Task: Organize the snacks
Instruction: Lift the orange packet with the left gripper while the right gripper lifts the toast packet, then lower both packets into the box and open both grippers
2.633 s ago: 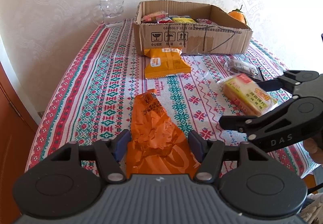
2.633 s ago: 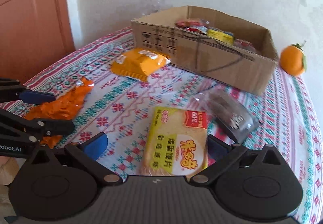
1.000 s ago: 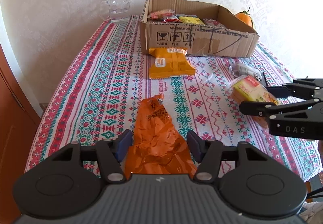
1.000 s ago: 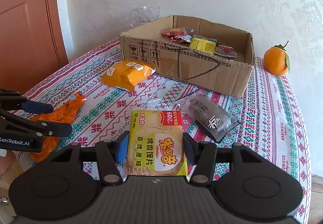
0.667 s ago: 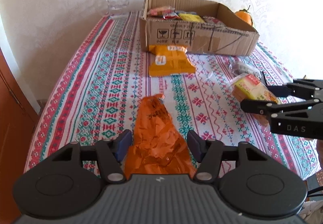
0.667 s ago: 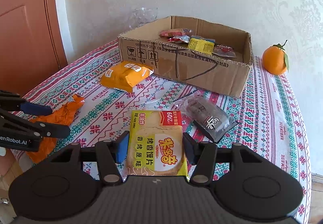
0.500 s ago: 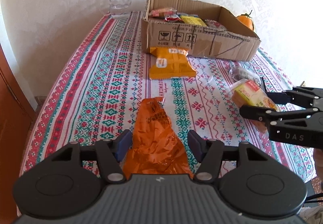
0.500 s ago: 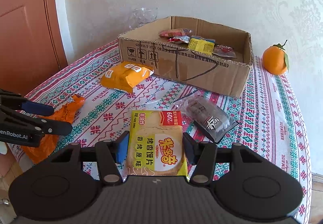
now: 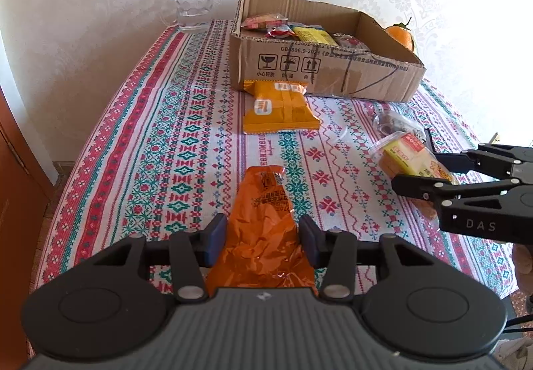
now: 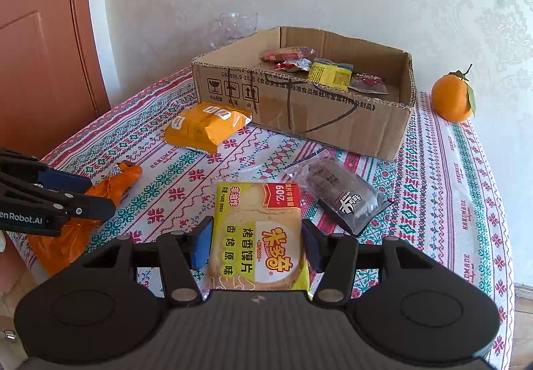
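Item 1: orange foil snack bag point(image 9: 263, 236), near left of the tablecloth point(image 9: 150, 143). Thin, crinkled, glossy film, limp and likely very light; probably slippery and crushable. The left gripper point(image 9: 263, 238) has its jaws pinching the bag's near end, where the bunched film gives the best purchase.

Item 2: yellow toast-slice packet point(image 10: 258, 236), near centre-right. Flat, squarish, smooth printed plastic over what looks like stiff, brittle slices; likely light but breakable, so best held by its side edges. The right gripper point(image 10: 256, 245) has its jaws pressed against both sides of it.

Item 3: yellow-orange pillow pack point(image 9: 278, 108), puffed and soft, lying just in front of the cardboard box point(image 9: 333, 76).

Item 4: clear wrapper with dark contents point(image 10: 339, 190), flat, to the right of the toast packet.

Item 5: the box itself, far centre; open-topped corrugated board, rigid, already holding several small wrapped snacks.

Also present: a glass mug point(image 9: 193, 6) far left, and an orange with leaf point(image 10: 451, 98) far right.
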`<state>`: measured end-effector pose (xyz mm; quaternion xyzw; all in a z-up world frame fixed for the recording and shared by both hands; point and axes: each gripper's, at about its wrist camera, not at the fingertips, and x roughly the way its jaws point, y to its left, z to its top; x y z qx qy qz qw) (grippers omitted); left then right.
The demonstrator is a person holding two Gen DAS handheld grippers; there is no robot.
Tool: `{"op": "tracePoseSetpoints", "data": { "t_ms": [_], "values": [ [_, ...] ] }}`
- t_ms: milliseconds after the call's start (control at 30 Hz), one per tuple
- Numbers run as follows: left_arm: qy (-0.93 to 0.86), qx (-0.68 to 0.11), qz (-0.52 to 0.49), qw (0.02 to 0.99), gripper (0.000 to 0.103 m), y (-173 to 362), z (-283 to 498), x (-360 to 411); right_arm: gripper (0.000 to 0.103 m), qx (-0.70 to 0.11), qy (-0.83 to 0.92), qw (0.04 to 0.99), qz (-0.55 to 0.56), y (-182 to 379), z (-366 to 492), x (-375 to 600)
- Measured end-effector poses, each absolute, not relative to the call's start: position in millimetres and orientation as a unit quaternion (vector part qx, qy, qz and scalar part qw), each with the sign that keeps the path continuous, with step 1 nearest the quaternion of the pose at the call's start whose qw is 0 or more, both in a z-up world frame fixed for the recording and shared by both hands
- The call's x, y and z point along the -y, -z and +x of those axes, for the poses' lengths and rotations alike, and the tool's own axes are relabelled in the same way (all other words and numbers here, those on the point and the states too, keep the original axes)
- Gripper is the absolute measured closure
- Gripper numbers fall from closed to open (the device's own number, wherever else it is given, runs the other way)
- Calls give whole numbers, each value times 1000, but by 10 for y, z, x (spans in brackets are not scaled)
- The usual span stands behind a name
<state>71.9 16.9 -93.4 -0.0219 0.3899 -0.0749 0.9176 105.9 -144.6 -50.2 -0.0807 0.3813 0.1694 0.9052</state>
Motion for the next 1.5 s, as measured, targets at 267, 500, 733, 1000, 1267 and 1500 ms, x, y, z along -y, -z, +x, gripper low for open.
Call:
{"op": "tracePoseSetpoints", "data": {
  "t_ms": [267,500,733,1000,1267,1500],
  "values": [
    [89,-392,-16,915,57,783,730,-198,43,-376,-177,906,-82,430,1046,1447],
    [113,-398,6,910,57,582,810,-167,43,-379,-199,898,-96,299,1077,1452],
    [148,-382,24,912,57,306,994,-63,43,-373,-218,897,-90,65,1190,1529],
    [170,-356,27,919,57,-1,1464,49,43,-344,-213,909,-98,-216,1430,1660],
    [167,-328,43,929,57,-204,2072,262,43,-322,-196,921,-97,-372,1676,1797],
    [163,-330,30,929,57,-160,2579,398,43,-317,-178,928,-79,-467,1889,1951]
  ]
}}
